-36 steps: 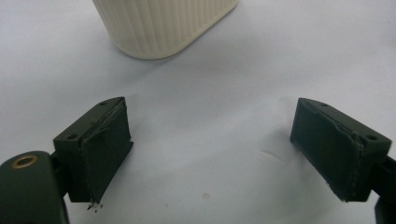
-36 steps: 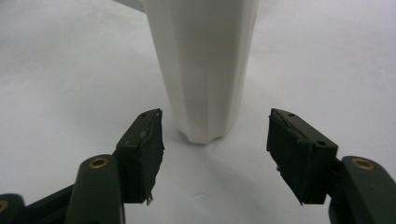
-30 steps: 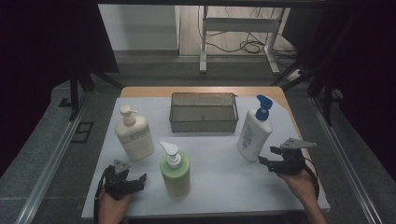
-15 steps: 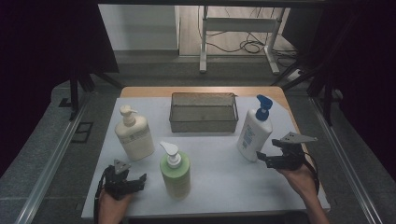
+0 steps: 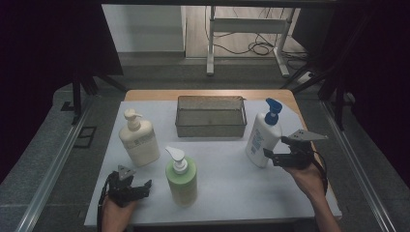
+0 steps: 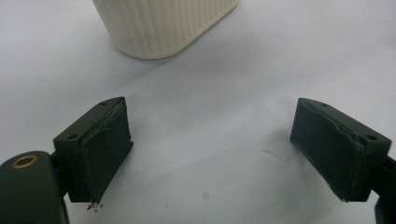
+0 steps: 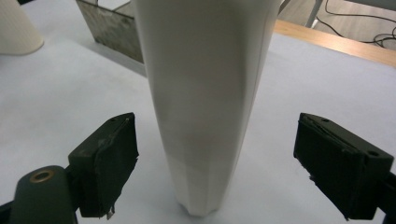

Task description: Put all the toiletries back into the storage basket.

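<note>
The smooth white bottle (image 7: 205,102) – tall, tapered – was framed mid-picture by the right gripper (image 7: 217,163), jaws just spread wide, pads off it.

Two black handheld grippers, right gripper (image 5: 270,155) with grey triangular top plate, trailing black cables, brass-ringed screw holes

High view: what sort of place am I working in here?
Probably a lab recording bench: a white-covered table with dark curtains at both sides, loose cables on the floor beyond it, and pump bottles staged around a metal mesh basket.
</note>
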Available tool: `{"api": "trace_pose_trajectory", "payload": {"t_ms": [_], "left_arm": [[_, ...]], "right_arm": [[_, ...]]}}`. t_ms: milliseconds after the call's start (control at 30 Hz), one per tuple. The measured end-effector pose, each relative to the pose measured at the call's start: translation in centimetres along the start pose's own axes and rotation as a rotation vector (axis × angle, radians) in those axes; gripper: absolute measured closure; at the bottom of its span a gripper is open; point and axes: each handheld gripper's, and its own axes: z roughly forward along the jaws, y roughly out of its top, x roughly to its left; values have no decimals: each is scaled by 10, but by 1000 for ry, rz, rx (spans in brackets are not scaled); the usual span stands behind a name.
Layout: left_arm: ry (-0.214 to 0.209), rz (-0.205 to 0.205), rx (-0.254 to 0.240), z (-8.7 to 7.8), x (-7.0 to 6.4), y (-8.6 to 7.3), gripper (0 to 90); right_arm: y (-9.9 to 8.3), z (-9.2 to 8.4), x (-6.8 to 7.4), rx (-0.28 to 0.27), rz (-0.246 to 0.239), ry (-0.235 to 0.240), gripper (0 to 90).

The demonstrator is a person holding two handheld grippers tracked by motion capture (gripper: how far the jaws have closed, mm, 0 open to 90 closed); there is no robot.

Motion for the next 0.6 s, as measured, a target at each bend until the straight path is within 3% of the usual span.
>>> {"api": "trace_pose_trajectory", "payload": {"t_ms": [600], "left_arm": [[0, 0, 1, 0, 0, 0, 119]], "right_arm": [[20, 17, 8, -19, -1, -40, 139]]}}
